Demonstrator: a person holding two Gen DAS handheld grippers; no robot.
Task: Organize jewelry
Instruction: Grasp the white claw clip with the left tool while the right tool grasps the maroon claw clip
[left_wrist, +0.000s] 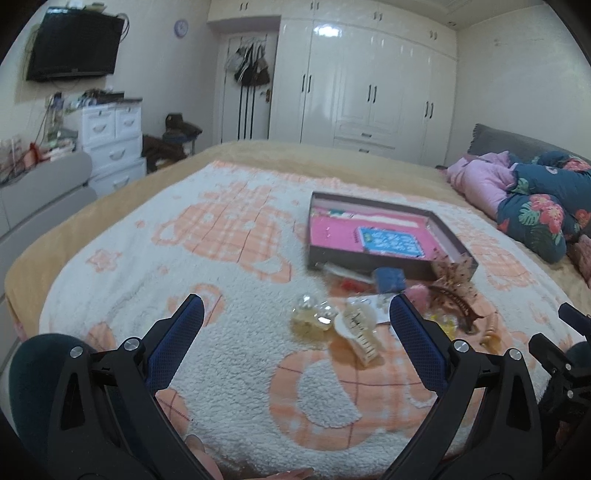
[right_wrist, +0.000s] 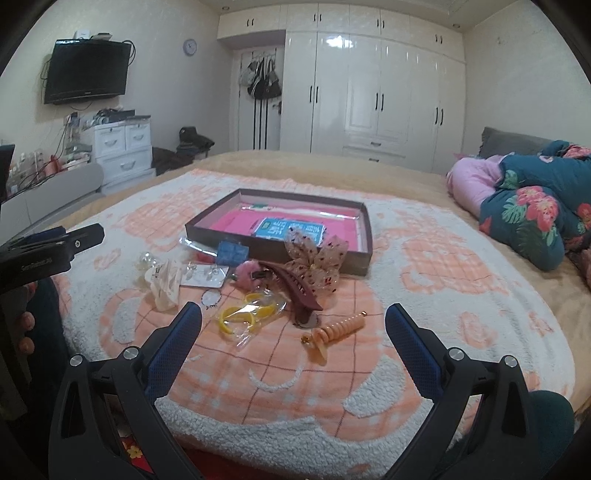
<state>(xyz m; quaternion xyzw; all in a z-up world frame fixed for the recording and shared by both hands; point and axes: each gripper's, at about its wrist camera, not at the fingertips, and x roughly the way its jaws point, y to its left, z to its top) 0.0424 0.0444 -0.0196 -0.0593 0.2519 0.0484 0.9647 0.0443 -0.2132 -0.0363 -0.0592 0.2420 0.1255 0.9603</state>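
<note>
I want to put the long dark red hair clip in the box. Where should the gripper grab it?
Grip the dark red hair clip across its long curved body, near the middle, coming down from above with the right gripper. It lies flat on the blanket, one end under the spotted bow, so probably slide it out towards you first.

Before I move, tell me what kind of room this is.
A bedroom, most likely: the hair accessories lie on a bed under a fleecy blanket, white built-in wardrobes line the far wall, and folded floral bedding sits at its right end.
</note>
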